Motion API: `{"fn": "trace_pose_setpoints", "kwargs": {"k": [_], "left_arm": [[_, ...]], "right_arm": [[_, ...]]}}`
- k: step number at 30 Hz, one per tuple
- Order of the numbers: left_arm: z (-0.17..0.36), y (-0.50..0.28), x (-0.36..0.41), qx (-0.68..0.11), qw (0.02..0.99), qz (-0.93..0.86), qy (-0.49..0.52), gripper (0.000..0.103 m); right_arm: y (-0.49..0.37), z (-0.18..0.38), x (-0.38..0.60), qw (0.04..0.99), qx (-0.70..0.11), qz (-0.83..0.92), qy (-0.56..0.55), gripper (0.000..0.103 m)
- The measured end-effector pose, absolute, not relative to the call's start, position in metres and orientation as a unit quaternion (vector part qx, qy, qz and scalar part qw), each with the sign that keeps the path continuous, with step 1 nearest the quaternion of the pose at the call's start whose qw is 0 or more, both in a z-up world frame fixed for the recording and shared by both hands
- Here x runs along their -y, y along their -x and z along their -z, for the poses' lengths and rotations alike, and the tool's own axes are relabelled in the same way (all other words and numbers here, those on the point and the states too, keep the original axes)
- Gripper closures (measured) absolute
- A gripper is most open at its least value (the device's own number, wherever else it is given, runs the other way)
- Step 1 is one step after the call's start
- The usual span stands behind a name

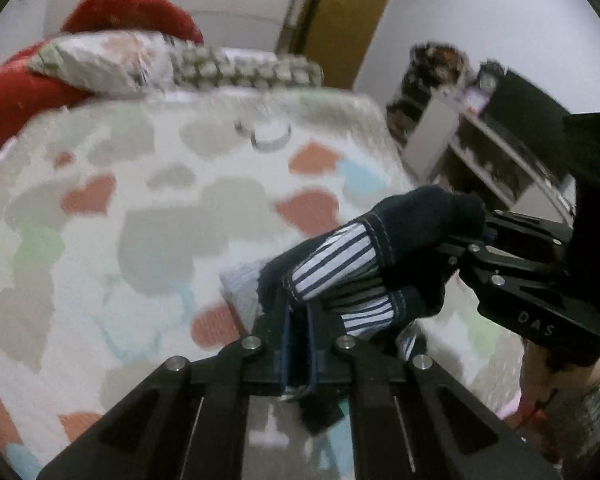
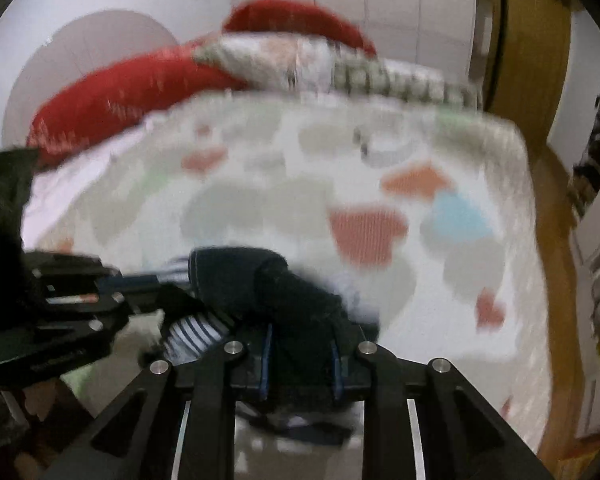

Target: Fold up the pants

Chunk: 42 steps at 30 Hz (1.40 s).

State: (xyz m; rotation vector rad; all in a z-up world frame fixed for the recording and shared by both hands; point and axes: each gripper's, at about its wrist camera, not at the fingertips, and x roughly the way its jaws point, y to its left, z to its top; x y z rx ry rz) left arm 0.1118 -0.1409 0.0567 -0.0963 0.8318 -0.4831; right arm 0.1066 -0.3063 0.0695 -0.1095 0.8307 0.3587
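Note:
The pants (image 1: 400,236) are dark navy with a blue-and-white striped lining, bunched and lifted above the bed. My left gripper (image 1: 300,344) is shut on a fold of the pants, cloth squeezed between its jaws. My right gripper (image 1: 466,240) comes in from the right in the left wrist view and grips the other end. In the right wrist view the right gripper (image 2: 300,360) is shut on the dark pants (image 2: 284,292), and the left gripper (image 2: 136,284) holds the striped end at the left.
A bed with a white cover (image 1: 140,216) patterned in grey, red and blue hearts lies under the pants. A red pillow (image 1: 24,92) and patterned pillows (image 1: 112,64) sit at the head. A roll of tape (image 1: 270,136) rests on the cover. Shelves (image 1: 496,148) stand at right.

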Motion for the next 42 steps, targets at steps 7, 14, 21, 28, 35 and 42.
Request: {"fn": "trace_pose_setpoints", "kwargs": {"k": [7, 14, 21, 28, 35, 42], "left_arm": [[-0.02, -0.082, 0.182, -0.402, 0.888, 0.222, -0.026, 0.096], [0.017, -0.046, 0.208, -0.397, 0.886, 0.228, -0.077, 0.092], [0.026, -0.03, 0.194, -0.436, 0.857, 0.264, -0.072, 0.083], [0.017, -0.021, 0.15, -0.476, 0.827, 0.299, 0.009, 0.081], [-0.019, -0.061, 0.116, -0.45, 0.853, 0.24, 0.114, 0.063], [0.002, -0.092, 0.147, -0.46, 0.857, 0.209, 0.1, 0.063]], "right_arm": [[-0.086, -0.079, 0.307, 0.918, -0.349, -0.176, 0.067, 0.079], [-0.048, 0.015, 0.362, 0.873, -0.463, -0.151, 0.0, 0.053], [-0.04, -0.035, 0.394, 0.903, -0.413, -0.11, -0.051, 0.05], [-0.062, -0.072, 0.371, 0.909, -0.364, -0.164, -0.123, 0.05], [-0.081, -0.01, 0.324, 0.848, -0.467, -0.218, -0.124, 0.066], [-0.052, 0.021, 0.322, 0.828, -0.491, -0.228, -0.146, 0.067]]}}
